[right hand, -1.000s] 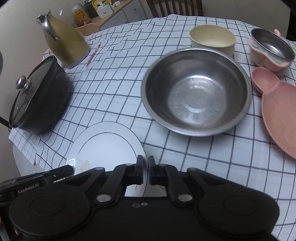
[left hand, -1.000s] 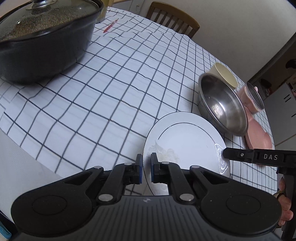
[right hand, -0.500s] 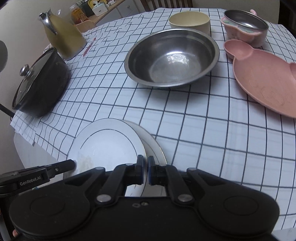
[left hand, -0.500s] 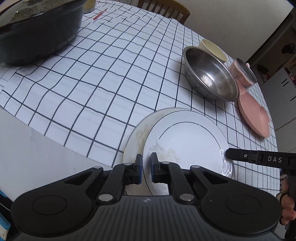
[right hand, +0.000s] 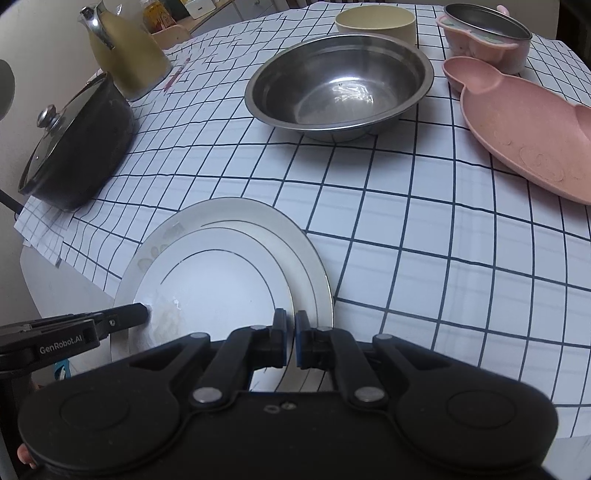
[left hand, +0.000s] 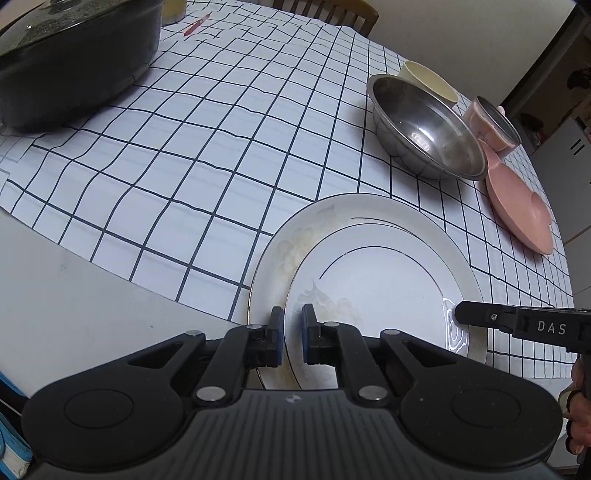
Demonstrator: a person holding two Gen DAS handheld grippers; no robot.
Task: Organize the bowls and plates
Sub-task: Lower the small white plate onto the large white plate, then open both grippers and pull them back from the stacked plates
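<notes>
A small white plate [left hand: 373, 295] with a thin dark ring sits over a larger white plate [left hand: 288, 243] at the table's near edge. I cannot tell whether the two touch. My left gripper [left hand: 293, 332] is shut on the small plate's near rim. My right gripper [right hand: 290, 338] is shut on the opposite rim, and its finger [left hand: 476, 318] shows at the right of the left wrist view. From the right wrist, the small plate [right hand: 218, 291] covers most of the larger plate [right hand: 295, 240]. The left gripper's finger [right hand: 129, 317] reaches in from the left.
Farther back on the checked tablecloth [right hand: 406, 240] stand a steel bowl [right hand: 340, 85], a cream bowl [right hand: 375, 22], a pink bowl with a steel insert [right hand: 487, 37] and a pink divided plate [right hand: 535, 136]. A black lidded pot [right hand: 74, 147] and a yellow kettle [right hand: 125, 51] stand at the left.
Both grippers carried the small plate toward the table's near edge and lowered it over the larger plate, which has come into view beneath. Both stayed shut on it.
</notes>
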